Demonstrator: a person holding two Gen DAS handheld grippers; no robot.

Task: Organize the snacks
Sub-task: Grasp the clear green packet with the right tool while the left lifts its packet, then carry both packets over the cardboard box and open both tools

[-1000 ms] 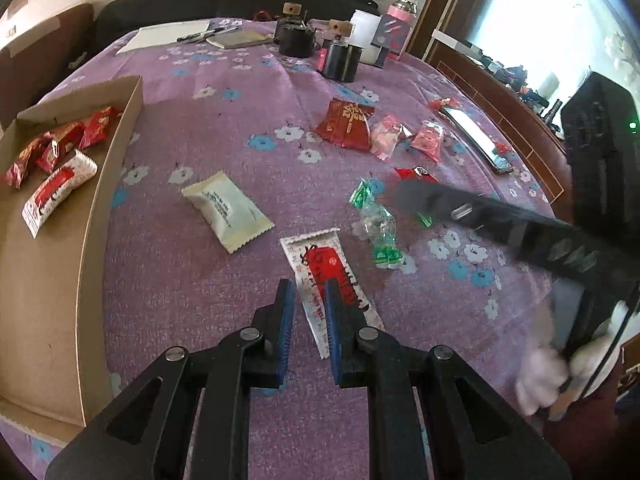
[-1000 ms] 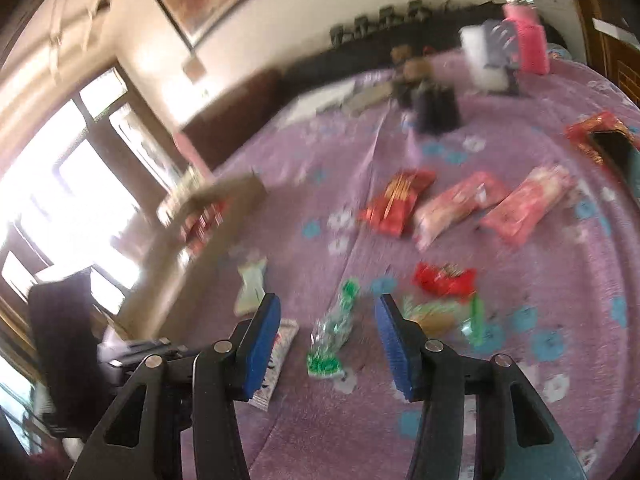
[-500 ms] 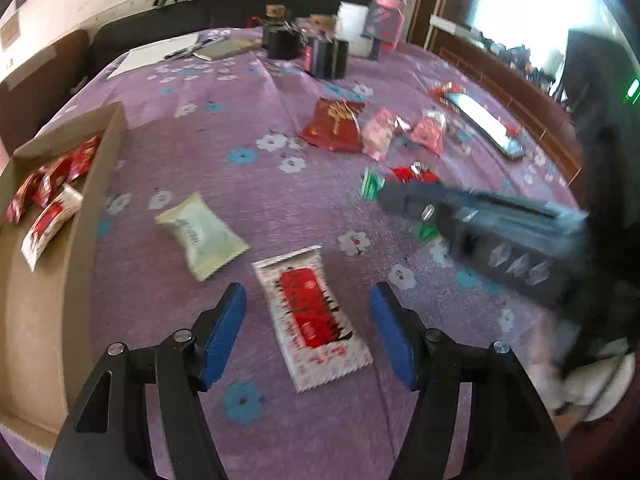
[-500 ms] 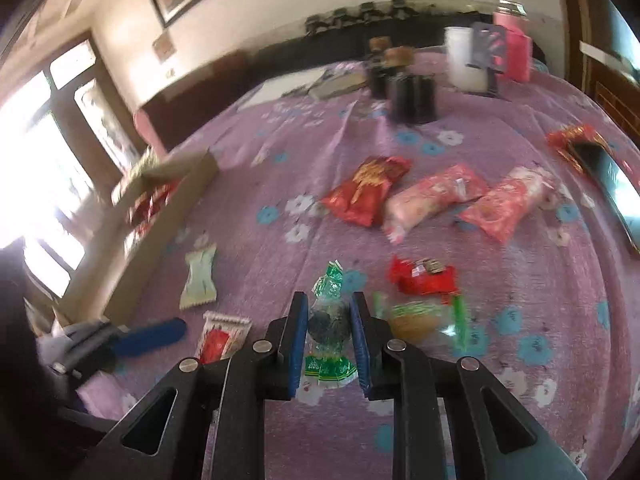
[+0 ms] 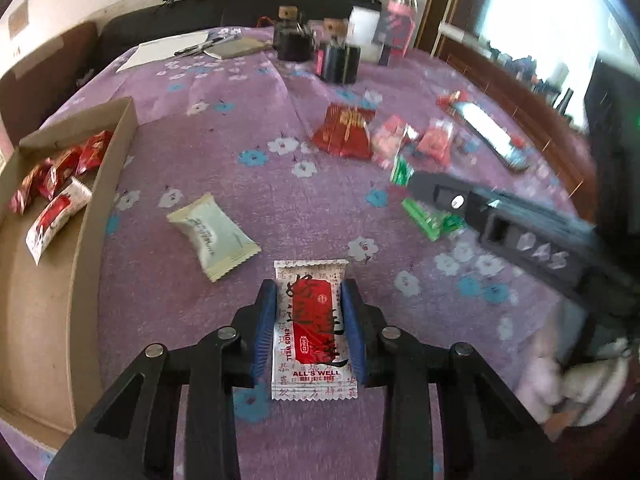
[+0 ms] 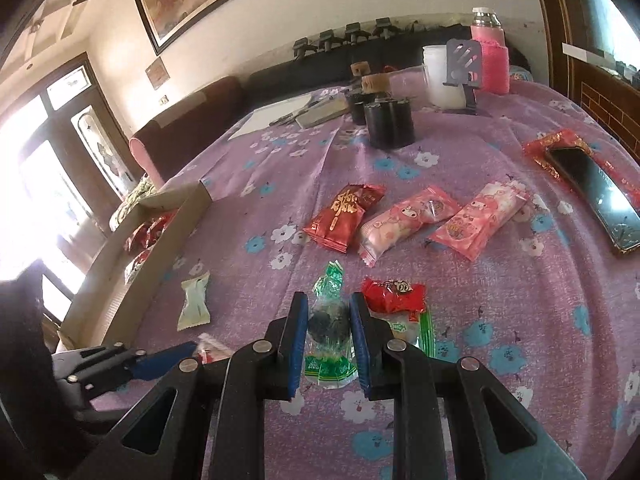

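My left gripper [image 5: 310, 292] is shut on a white and red snack packet [image 5: 312, 332] lying on the purple cloth. My right gripper [image 6: 329, 304] is shut on a clear, green-ended candy [image 6: 330, 324] with a dark centre. A cardboard box [image 5: 96, 208] at the left holds several red snacks [image 5: 60, 168]. A pale cream packet [image 5: 212, 236] lies between the box and my left gripper. A red packet [image 6: 346, 212], two pink packets [image 6: 408, 220] and a small red candy [image 6: 394, 296] lie beyond my right gripper.
A phone [image 6: 596, 196] on a red wrapper lies at the right. Black cups [image 6: 390, 122], a white jar [image 6: 442, 76], a pink bottle [image 6: 490, 56] and papers [image 6: 276, 114] stand at the table's far end. A dark sofa lies behind.
My left gripper has opened wide, moved over the white and red packet, then closed on its sides. My right gripper has closed on the green candy and stayed shut on it.
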